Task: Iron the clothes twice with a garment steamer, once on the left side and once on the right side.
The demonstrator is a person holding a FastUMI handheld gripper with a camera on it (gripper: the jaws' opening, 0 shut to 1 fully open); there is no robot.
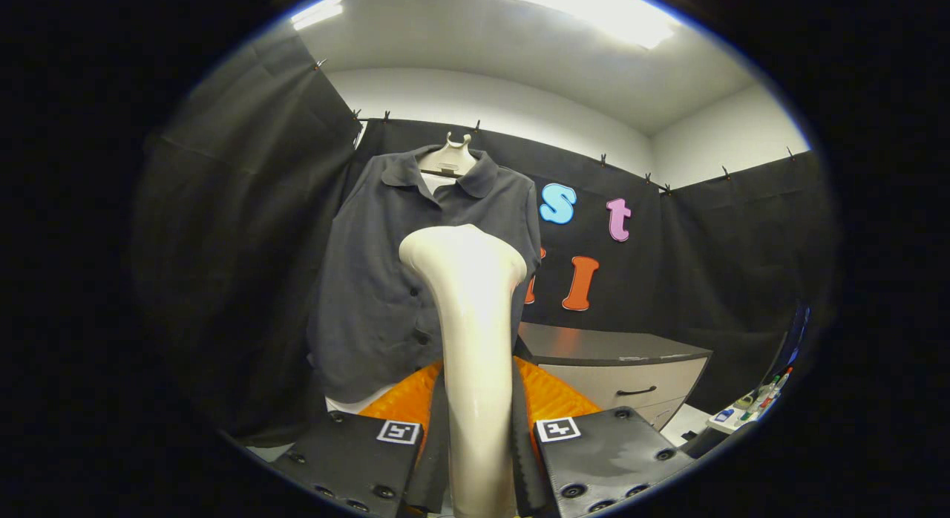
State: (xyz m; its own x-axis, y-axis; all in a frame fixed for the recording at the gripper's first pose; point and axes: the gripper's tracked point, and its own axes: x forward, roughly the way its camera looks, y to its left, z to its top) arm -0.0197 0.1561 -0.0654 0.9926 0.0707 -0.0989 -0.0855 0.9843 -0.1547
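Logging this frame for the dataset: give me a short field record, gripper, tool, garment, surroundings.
gripper: gripper shut on the garment steamer
tool: garment steamer, upright between the fingers, head raised in front of the shirt
garment: dark shirt, collared, buttoned, on a hanger against the booth wall
contact: cannot tell if the head touches the shirt
surroundings: drawer cabinet beside the shirt

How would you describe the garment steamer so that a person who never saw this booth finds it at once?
Start at the dark grey shirt hanging on the booth wall. Right in front of it stands the garment steamer, its handle clamped between the fingers of the gripper. It is the one cream, smooth thing, widening to a rounded head.
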